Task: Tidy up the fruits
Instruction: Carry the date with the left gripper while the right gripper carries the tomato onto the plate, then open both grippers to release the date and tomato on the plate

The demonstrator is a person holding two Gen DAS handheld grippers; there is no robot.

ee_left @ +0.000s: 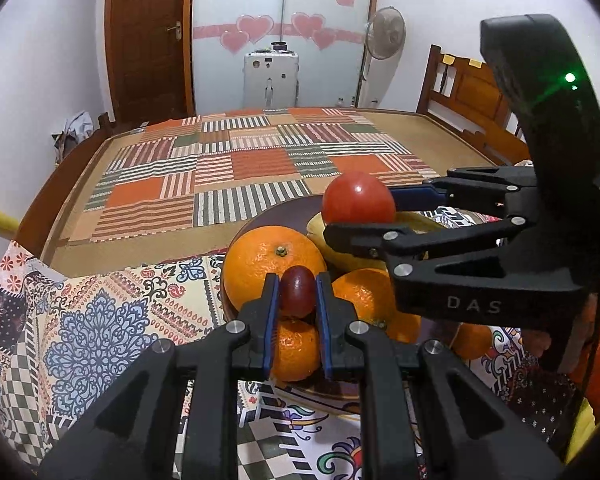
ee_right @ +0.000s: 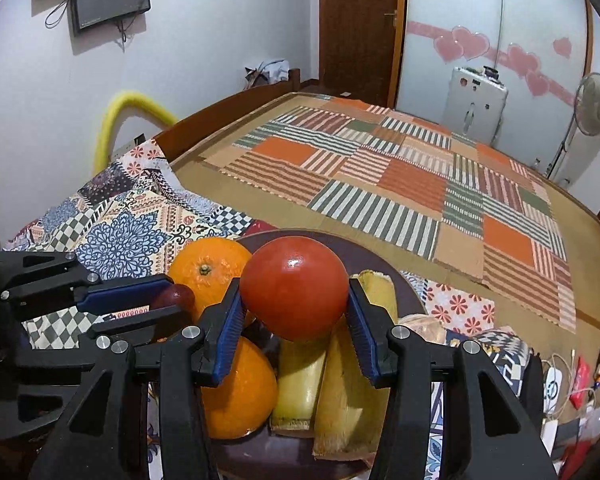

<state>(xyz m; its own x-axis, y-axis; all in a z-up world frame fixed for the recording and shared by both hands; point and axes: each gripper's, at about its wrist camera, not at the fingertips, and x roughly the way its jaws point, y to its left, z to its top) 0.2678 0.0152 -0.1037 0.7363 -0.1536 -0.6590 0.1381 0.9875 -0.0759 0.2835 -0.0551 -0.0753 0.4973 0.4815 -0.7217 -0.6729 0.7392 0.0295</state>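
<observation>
My left gripper is shut on a small dark red grape and holds it over the oranges in a dark bowl. My right gripper is shut on a red tomato and holds it above the yellow banana pieces in the same bowl. In the left wrist view the right gripper comes in from the right with the tomato. In the right wrist view the left gripper shows at the left with the grape beside an orange.
The bowl stands on a patterned cloth at the near end of a bed with a patchwork striped mat. A wooden headboard, a fan and a door lie beyond. Cables and small items lie at the right.
</observation>
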